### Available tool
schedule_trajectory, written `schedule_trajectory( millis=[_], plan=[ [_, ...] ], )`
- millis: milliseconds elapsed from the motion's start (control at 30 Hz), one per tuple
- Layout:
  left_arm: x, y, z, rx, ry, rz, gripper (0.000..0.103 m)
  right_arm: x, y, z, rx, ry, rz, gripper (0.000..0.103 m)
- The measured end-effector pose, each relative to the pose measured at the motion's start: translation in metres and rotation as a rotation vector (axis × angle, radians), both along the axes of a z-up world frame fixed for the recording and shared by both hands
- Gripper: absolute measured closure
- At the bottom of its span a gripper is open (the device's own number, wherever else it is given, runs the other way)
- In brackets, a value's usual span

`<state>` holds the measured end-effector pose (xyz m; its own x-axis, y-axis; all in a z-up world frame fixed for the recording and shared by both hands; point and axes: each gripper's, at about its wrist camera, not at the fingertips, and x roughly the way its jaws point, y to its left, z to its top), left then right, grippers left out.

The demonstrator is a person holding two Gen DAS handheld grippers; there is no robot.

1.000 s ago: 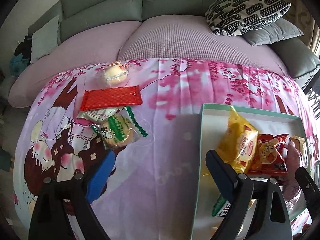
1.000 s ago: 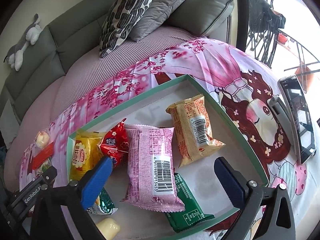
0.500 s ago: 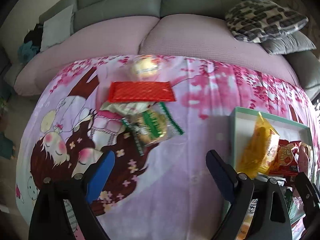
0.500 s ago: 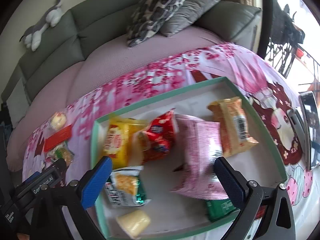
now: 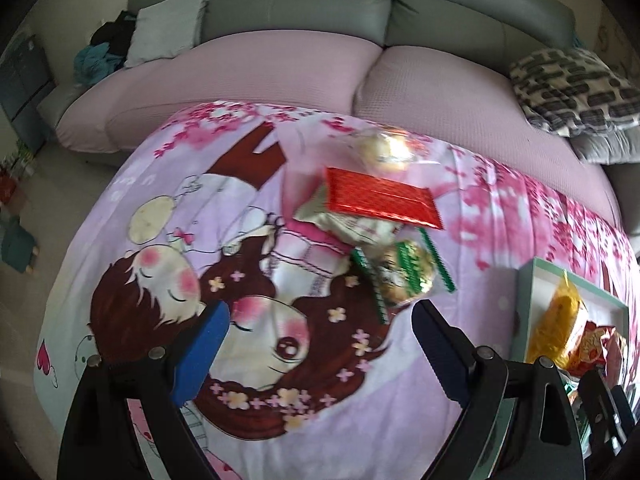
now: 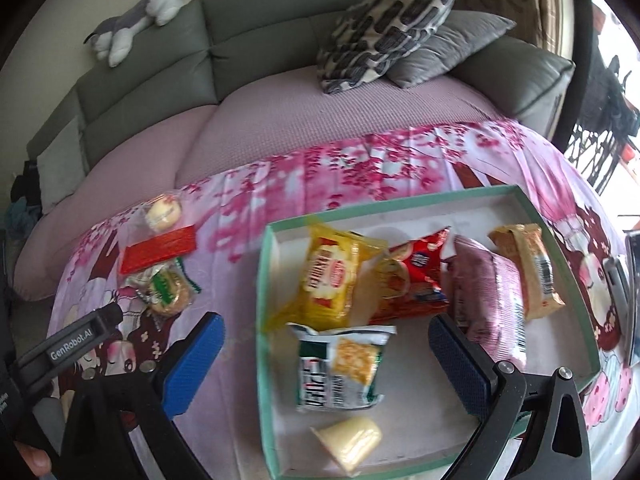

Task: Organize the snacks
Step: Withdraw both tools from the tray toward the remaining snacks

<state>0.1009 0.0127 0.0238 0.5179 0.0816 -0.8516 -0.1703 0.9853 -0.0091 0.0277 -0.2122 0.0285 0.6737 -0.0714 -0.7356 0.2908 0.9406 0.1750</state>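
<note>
Two claws wide, holding nothing | left claw (image 5: 316, 344) over cloth (image 5: 160, 220), right claw (image 6: 324, 344) over tray (image 6: 264, 320) | cookie (image 5: 404, 276) at 12 o'clock, near | red pack (image 5: 380, 202), bun (image 5: 384, 150) farther | go slow, put cookie between pads, squeeze softly, then tray.

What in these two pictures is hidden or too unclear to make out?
- Silvery packet, left wrist view: mostly covered by the red wrapper; print unreadable.
- Tray, left wrist view: cut off by the picture's right edge and the gripper frame.
- Pink packet, right wrist view: motion-blurred, label illegible.
- Dark device, right wrist view: cropped at the right edge.
</note>
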Motion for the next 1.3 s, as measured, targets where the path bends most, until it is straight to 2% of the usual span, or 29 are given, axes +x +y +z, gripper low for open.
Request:
schedule_trajectory(
  millis=[433,533,667,867,1067,1200,1300],
  plan=[
    [0.021,0.046,-0.007,-0.083,0.032,0.052,0.010,0.026,0.030,-0.004,-0.036,0.011,0.067,0.000],
    [0.031,0.054,-0.009,-0.079,0.042,0.031,0.010,0.034,0.039,-0.001,-0.027,0.015,0.105,0.000],
    [0.048,0.057,-0.015,-0.035,0.086,-0.027,0.010,0.051,0.055,0.004,-0.024,0.047,0.176,0.000],
    [0.070,0.068,-0.022,-0.052,0.167,-0.108,0.010,0.088,0.083,0.006,-0.025,0.144,0.321,0.000],
    [0.093,0.085,-0.032,-0.085,0.265,-0.141,0.010,0.123,0.110,-0.014,-0.050,0.283,0.431,0.000],
    [0.104,0.089,-0.035,-0.063,0.296,-0.171,0.010,0.142,0.123,-0.029,-0.052,0.353,0.484,0.000],
    [0.111,0.092,-0.041,-0.107,0.335,-0.186,0.010,0.152,0.130,-0.040,-0.067,0.388,0.498,0.000]
  ],
)
